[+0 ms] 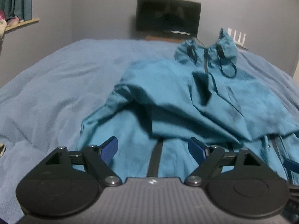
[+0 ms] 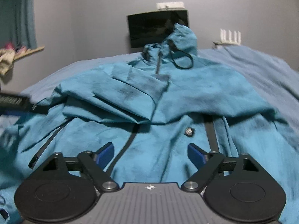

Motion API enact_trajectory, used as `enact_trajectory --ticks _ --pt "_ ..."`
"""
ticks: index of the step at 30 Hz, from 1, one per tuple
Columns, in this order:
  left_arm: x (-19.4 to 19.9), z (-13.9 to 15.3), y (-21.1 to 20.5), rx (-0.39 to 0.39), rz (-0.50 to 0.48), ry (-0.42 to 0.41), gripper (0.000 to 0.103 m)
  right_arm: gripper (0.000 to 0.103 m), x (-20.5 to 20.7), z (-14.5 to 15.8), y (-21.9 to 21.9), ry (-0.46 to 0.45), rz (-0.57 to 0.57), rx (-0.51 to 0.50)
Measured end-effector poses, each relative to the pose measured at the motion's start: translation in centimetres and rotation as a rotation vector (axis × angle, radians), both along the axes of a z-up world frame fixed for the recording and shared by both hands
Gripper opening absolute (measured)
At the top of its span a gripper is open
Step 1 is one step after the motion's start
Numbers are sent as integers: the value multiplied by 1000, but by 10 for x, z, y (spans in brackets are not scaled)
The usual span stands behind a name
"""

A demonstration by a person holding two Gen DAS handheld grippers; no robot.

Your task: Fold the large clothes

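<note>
My left gripper [image 1: 153, 149] and right gripper [image 2: 150, 152] both stand open over the teal jacket [image 2: 168, 102] on the bed [image 1: 56, 74], toward its right edge. Sleeves lie folded across; I judge the bottom-up fold remains.

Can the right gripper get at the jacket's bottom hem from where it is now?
Probably yes. The right gripper is open right over the lower front of the jacket, with nothing lying between its jaws and the cloth.
</note>
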State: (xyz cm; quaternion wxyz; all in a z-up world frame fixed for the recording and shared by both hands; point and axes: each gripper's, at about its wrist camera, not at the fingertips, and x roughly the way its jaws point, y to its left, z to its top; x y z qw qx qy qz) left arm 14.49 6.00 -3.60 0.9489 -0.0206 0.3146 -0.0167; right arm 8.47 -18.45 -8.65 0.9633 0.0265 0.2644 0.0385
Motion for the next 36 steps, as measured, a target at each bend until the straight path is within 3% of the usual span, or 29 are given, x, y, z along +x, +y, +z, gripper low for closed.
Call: enact_trajectory --ticks 3,5,13,17,18,20,22,23,29,36 --pt "11 -3 -4 53 -2 -24 82 69 11 7 13 -15 23 -57" --pt "16 -7 -5 56 -19 -23 82 68 21 14 23 -26 35 -80" --pt "31 -15 13 -33 -3 3 82 72 92 39 85 -84 79 -226" --pt "36 -20 19 -71 12 31 82 77 125 29 114 -37 103 -329" --pt "37 -21 20 -82 14 35 82 76 131 25 117 -19 104 -348" --pt "39 -22 21 -90 14 38 82 59 141 18 118 17 101 -365" --pt "39 -22 22 -95 15 37 82 19 146 19 108 45 94 -293" --pt "39 -22 22 -98 16 37 82 12 146 22 101 44 94 -248" --pt "40 -22 22 -100 18 38 82 4 123 42 43 -47 -7 4" --pt "40 -24 20 -88 17 44 82 7 92 42 -58 -113 -329 202"
